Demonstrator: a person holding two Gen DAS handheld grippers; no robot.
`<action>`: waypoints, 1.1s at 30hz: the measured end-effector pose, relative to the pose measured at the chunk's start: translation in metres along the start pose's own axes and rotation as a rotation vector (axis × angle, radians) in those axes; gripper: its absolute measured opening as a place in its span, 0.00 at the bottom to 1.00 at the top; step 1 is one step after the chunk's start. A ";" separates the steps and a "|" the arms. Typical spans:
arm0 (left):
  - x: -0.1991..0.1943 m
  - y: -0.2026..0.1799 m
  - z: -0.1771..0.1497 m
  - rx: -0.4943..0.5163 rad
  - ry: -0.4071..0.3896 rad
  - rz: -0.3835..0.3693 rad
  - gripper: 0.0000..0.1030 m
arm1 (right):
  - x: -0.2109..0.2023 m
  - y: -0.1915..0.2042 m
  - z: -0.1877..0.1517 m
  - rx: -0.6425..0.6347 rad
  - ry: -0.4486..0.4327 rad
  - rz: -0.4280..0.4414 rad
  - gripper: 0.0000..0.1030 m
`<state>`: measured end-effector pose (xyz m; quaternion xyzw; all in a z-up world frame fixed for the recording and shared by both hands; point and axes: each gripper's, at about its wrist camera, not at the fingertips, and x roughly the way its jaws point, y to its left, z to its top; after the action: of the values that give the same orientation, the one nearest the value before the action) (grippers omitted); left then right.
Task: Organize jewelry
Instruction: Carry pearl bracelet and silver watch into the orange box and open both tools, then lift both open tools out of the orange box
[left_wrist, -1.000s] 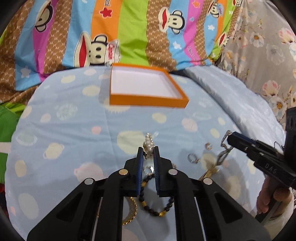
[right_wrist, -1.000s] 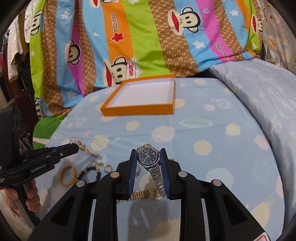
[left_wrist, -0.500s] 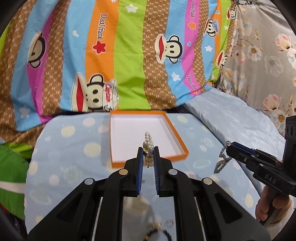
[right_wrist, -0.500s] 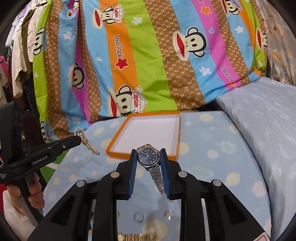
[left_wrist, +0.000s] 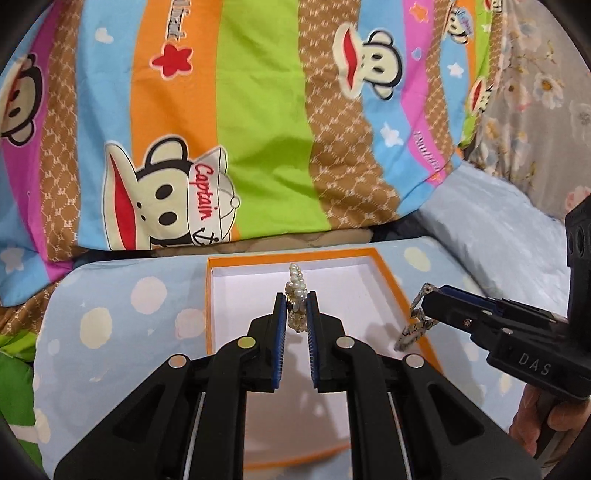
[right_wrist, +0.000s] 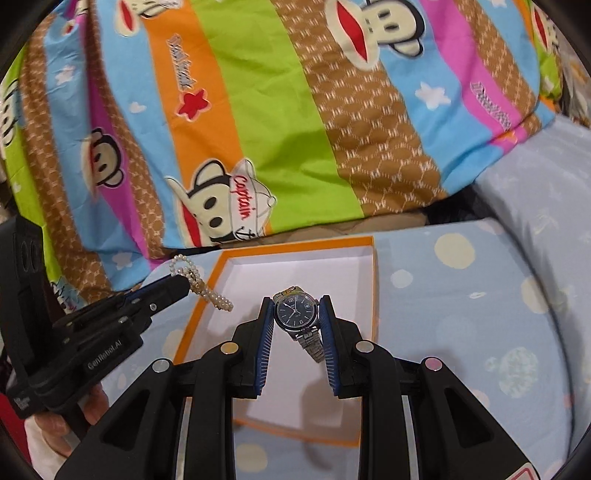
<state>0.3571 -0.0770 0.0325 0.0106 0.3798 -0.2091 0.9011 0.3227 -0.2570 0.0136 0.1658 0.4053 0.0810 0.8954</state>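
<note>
An orange tray with a white floor (left_wrist: 236, 295) lies on the blue dotted sheet, also in the right wrist view (right_wrist: 332, 266). My left gripper (left_wrist: 296, 299) is shut on a pearl bracelet (left_wrist: 296, 284) and holds it above the tray's middle; the bracelet also shows in the right wrist view (right_wrist: 207, 286). My right gripper (right_wrist: 296, 306) is shut on a silver watch with a dark blue dial (right_wrist: 295, 313), held over the tray's right part. Its band (left_wrist: 415, 317) dangles in the left wrist view.
A striped monkey-print quilt (left_wrist: 258, 129) rises behind the tray. A pale blue pillow (right_wrist: 546, 206) lies to the right. The blue dotted sheet (right_wrist: 461, 314) stretches around the tray. A floral cloth (left_wrist: 535, 92) hangs at far right.
Both grippers have lifted their jewelry off the sheet and moved forward over the orange tray. The loose jewelry on the sheet has dropped out of view.
</note>
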 end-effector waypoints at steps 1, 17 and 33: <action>0.008 0.002 0.001 -0.002 0.010 0.006 0.10 | 0.010 -0.003 0.003 0.007 0.010 -0.011 0.23; 0.024 0.025 0.018 -0.055 -0.072 0.112 0.54 | 0.016 -0.011 0.031 0.001 -0.099 -0.019 0.38; -0.141 0.007 -0.110 -0.049 -0.079 0.112 0.67 | -0.151 0.001 -0.133 -0.065 -0.169 -0.046 0.46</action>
<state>0.1972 0.0008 0.0501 0.0017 0.3479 -0.1493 0.9256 0.1233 -0.2673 0.0376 0.1337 0.3290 0.0593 0.9329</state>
